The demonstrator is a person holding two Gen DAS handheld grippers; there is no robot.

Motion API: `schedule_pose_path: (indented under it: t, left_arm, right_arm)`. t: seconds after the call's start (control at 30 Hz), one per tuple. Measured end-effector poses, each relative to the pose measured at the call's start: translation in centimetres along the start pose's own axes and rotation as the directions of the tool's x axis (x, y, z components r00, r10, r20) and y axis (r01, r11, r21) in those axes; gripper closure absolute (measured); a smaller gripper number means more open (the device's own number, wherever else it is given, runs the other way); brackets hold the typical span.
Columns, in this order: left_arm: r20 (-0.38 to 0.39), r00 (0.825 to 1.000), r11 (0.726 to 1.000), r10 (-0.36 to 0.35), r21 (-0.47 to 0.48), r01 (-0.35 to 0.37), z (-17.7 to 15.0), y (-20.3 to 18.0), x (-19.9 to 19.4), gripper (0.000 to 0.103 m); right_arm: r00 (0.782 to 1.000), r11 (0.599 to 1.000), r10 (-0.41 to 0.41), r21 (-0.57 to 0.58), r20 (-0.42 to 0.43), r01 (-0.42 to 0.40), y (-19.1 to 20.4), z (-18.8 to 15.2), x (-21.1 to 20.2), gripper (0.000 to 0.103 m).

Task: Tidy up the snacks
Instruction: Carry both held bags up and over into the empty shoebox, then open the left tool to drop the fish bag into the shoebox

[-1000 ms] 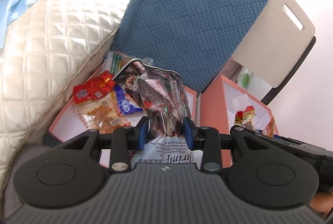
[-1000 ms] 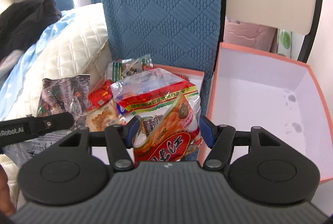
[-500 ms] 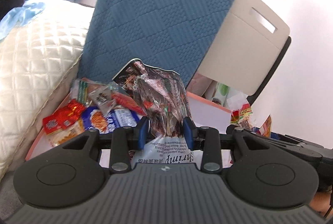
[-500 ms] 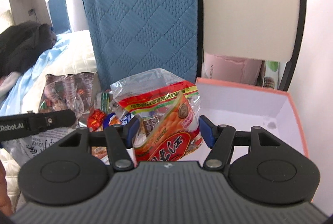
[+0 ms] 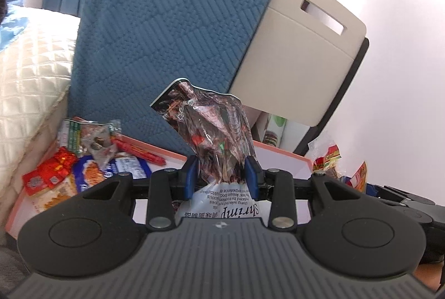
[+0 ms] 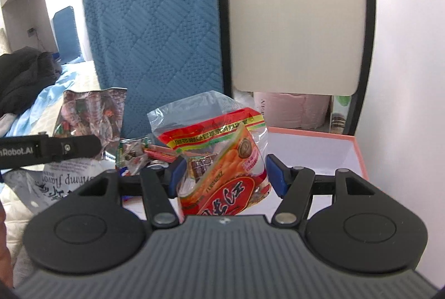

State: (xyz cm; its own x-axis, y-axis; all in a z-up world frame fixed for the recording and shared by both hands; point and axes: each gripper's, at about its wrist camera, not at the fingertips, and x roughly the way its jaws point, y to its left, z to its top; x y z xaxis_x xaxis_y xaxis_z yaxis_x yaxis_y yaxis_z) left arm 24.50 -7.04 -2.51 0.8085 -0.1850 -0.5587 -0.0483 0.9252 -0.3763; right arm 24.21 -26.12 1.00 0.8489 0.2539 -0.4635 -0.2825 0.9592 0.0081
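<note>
- Beside the pink box (image 6: 358,157), we carry two snack bags at once: the left tongs (image 5: 221,173) are clamped on the dark shrimp-flavour bag (image 5: 217,129), and the right tongs (image 6: 224,178) have their blue pads at the sides of the orange-and-red snack bag (image 6: 222,160), which stands up between them.
- Left of that box lies the shallow pink tray (image 5: 172,153) with the loose snacks: a red packet (image 5: 52,169), a blue-and-white packet (image 5: 111,167) and a red sausage stick (image 5: 139,150).
- To our eye the step in hand is the carry toward the pink box, whose floor looks bare in the right wrist view.
- To do it well, we would keep both grips steady, since the thin film can slip or crumple, and bring each bag over the box's near wall before letting go.
- We would drop them one after the other, keeping the two tools from bumping, as they sit close together.
- Behind the box stand a blue quilted cushion (image 6: 155,29) and a cream chair back (image 6: 297,29).
- Further left of the box is a bed with a cream quilted cover (image 5: 30,71); a white wall runs on the box's right.
</note>
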Motion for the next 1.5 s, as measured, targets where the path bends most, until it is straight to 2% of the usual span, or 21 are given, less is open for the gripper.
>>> schedule_pose_path:
  t: [0.2,0.43,0.77,0.97,1.27,1.3,1.37,1.4,1.5]
  left_arm:
    - [-0.042,0.999,1.000,-0.027,0.008,0.028,-0.9,-2.5,3.4,0.061]
    - [-0.115,0.993,1.000,-0.023,0.016,0.025,-2.3,-4.4,8.1,0.061]
    - [-0.233,0.972,0.999,-0.006,0.041,0.016,-4.5,-5.4,14.6,0.061]
    - [-0.276,0.961,0.999,0.005,0.039,0.006,-5.5,-5.2,17.0,0.061]
    - [-0.287,0.958,0.999,0.014,0.049,0.000,-6.0,-5.1,18.1,0.060]
    - [-0.280,0.960,0.998,0.016,0.058,0.000,-6.0,-5.2,18.0,0.057]
    - [-0.260,0.965,0.996,0.039,0.087,-0.017,-5.9,-5.5,17.6,0.028]
    - [-0.250,0.967,0.995,0.054,0.099,-0.030,-5.8,-5.6,17.3,0.024]
    - [-0.238,0.970,0.996,0.044,0.091,-0.023,-5.4,-5.6,16.5,0.023]
  right_arm:
    - [0.999,0.999,-0.029,0.025,-0.017,0.030,-3.2,-0.7,0.8,0.039]
    - [0.996,0.997,-0.046,0.058,-0.073,0.050,-6.5,-2.2,3.4,0.039]
    - [0.986,0.992,-0.062,0.096,-0.154,0.078,-9.2,-5.2,8.0,0.039]
    - [0.978,0.988,-0.063,0.127,-0.197,0.089,-10.3,-6.4,10.4,0.038]
    - [0.969,0.987,-0.056,0.133,-0.239,0.089,-10.8,-7.6,12.6,0.036]
    - [0.969,0.986,-0.054,0.138,-0.240,0.089,-10.8,-7.5,12.9,0.034]
    - [0.970,0.986,-0.057,0.139,-0.237,0.092,-10.6,-7.2,13.4,0.029]
    - [0.970,0.988,-0.069,0.115,-0.234,0.098,-10.8,-7.4,13.1,0.024]
    - [0.967,0.989,-0.106,0.072,-0.231,0.126,-10.7,-7.3,12.5,0.019]
